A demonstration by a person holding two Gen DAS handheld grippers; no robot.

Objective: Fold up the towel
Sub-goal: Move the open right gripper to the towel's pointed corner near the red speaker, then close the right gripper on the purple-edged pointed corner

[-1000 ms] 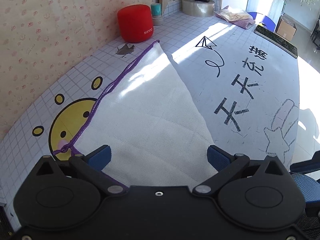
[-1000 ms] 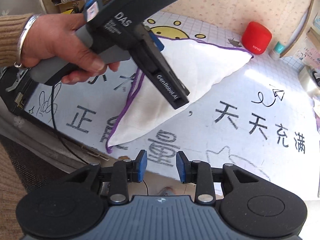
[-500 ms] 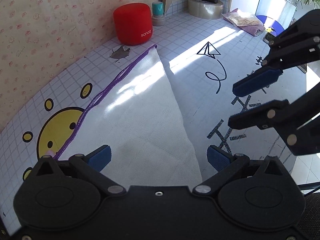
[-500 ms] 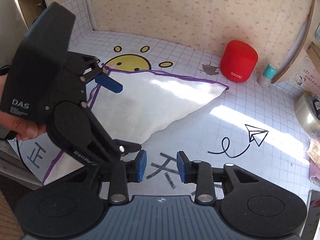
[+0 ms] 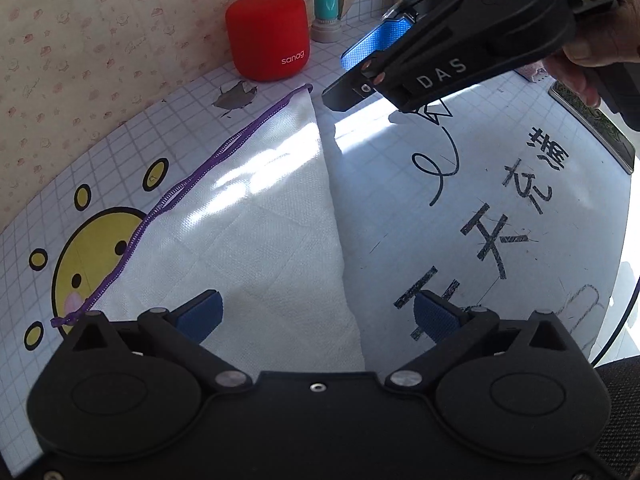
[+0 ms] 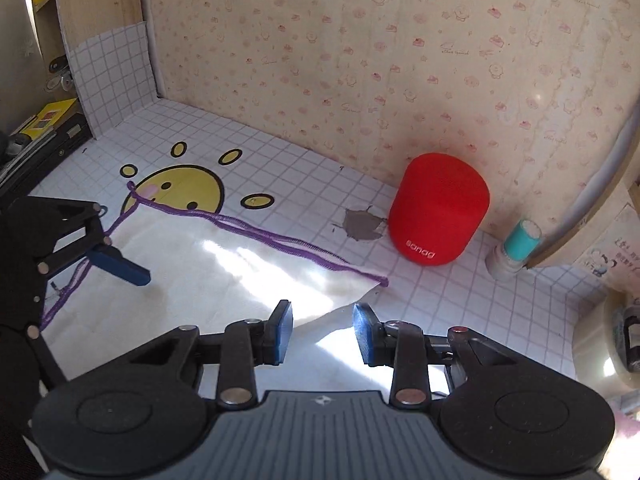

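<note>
A white towel with a purple stitched edge lies flat on the table, folded into a triangle; it also shows in the right wrist view. My left gripper is open and empty, low over the towel's wide near end. My right gripper is open and empty, just above the towel's pointed far corner. In the left wrist view the right gripper hovers beside that corner. The left gripper shows at the left of the right wrist view.
A red cylindrical speaker stands against the wall just beyond the towel's tip, with a small teal-capped bottle beside it. A torn patch marks the table cover. A tape roll sits at the far right.
My right gripper has swung from the table's front edge across to the towel's far pointed corner and opened a little wider. My left gripper stayed open over the near end.
</note>
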